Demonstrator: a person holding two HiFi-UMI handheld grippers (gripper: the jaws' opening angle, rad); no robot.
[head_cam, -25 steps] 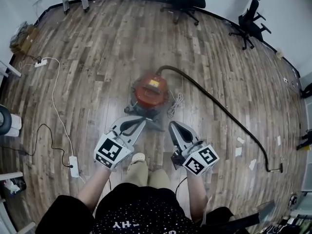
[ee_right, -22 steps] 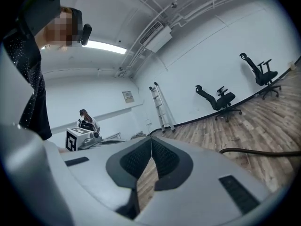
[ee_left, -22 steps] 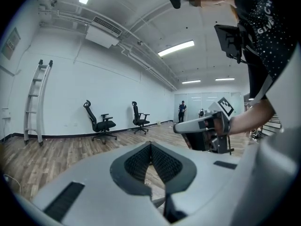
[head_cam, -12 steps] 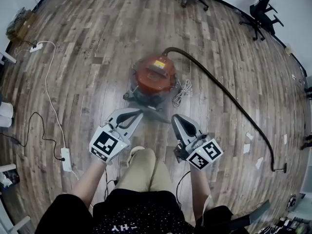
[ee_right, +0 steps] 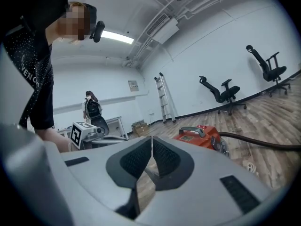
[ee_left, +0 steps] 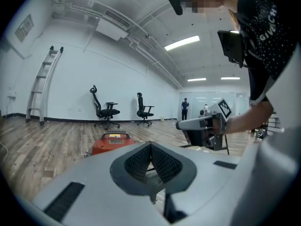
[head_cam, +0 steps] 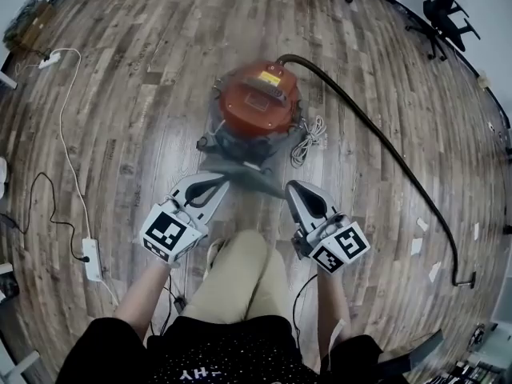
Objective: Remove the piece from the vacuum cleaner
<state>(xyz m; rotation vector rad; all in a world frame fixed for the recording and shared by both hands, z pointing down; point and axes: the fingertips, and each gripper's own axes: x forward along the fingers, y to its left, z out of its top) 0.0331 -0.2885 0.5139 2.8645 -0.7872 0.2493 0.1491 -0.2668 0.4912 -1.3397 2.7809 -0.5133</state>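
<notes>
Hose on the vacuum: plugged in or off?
Plugged in: the black hose runs straight into the red vacuum cleaner, no gap in the head view; its far end lies on the floor.

1. A wood-plank floor [head_cam: 160,94] carries everything.
2. A red canister vacuum cleaner [head_cam: 260,102] stands on it toward 12 o'clock.
3. Its black hose [head_cam: 384,142] lies on the boards in a long curve running out to 4 o'clock.
4. A bundled white cord [head_cam: 308,141] lies just beside the canister, at its 4 o'clock.
5. A white power strip [head_cam: 90,258] lies at 8 o'clock.
6. Paper scraps [head_cam: 421,246] lie at 4 o'clock, near the hose's far end.
7. An office chair [head_cam: 444,10] stands at 2 o'clock.
</notes>
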